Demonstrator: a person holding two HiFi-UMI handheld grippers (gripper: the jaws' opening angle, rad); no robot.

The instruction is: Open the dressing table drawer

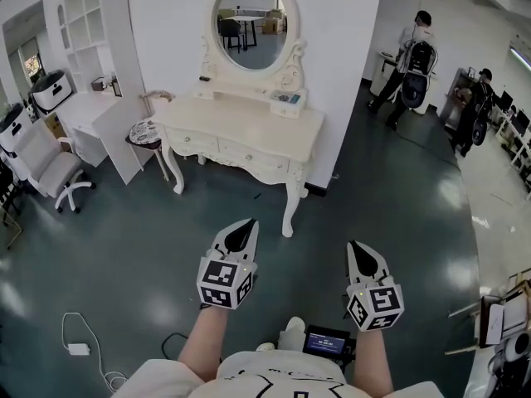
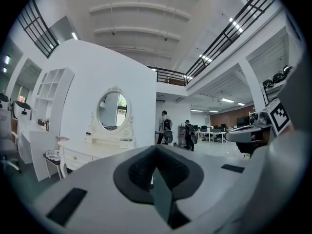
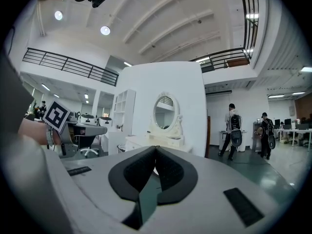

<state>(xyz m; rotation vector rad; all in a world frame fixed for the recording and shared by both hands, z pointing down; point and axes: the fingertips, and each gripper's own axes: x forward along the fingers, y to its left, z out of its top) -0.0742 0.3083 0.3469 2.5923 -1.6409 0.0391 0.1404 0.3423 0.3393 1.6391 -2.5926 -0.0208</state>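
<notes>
Dressing table drawer point(image 1: 247, 151): there it is, upper centre of the head view, one of a row of drawer fronts under the cream tabletop, all flush and shut by the look of it. The dressing table point(image 1: 241, 123) stands against the white wall, with its oval mirror point(image 1: 249, 23) above. In the lower half of the frame, the left gripper point(image 1: 248, 224) and the right gripper point(image 1: 355, 249) are held side by side over the dark floor, both well apart from the table. Left gripper view: jaws pressed together, nothing between them. Right gripper view: same story, clenched and empty. So this reads as the approach, with no contact yet. Next move, I'd say: close in on the table, spread one gripper's jaws, and line them up on a drawer knob, too small to pick out from here, before any pull.
</notes>
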